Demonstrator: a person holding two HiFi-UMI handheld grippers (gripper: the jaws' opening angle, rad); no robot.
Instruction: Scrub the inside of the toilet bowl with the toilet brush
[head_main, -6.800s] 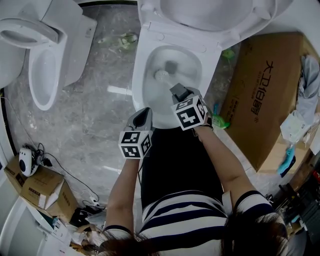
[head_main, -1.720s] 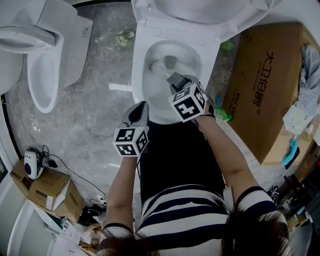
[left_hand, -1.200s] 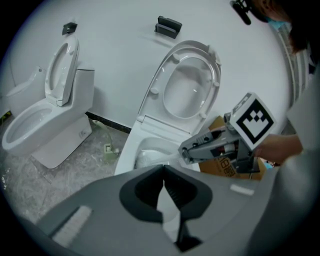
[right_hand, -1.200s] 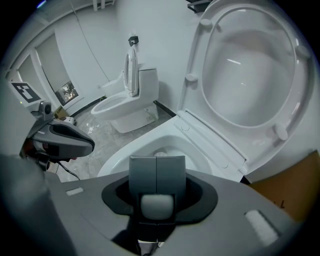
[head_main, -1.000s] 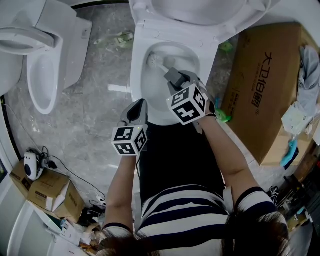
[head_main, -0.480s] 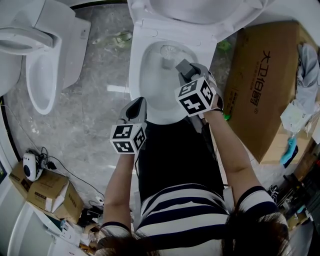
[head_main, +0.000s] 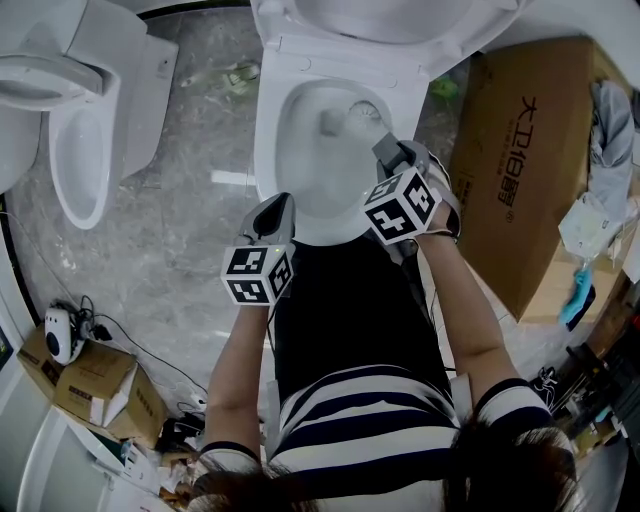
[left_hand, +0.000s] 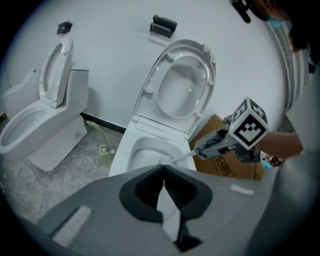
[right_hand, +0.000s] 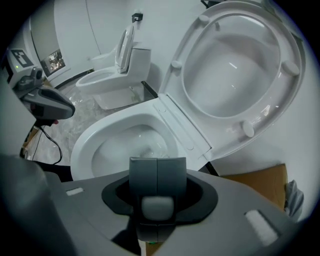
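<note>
Toilet brush (left_hand: 181, 155), clamped in right gripper (right_hand: 157, 175), angles into toilet bowl (head_main: 300, 195) to scrub; left gripper (left_hand: 163, 170) idles beside it, closed and empty.

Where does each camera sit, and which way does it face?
Head view: head-mounted, steeply down at the toilet bowl; arms, striped top, left gripper, right gripper.
Left gripper view: along its shut jaws toward the bowl; right gripper holding the toilet brush.
Right gripper view: into the bowl, jaws clamping the brush.
Shared: the bowl.

cardboard box (head_main: 520, 200), printed "大卫伯爵"
</note>
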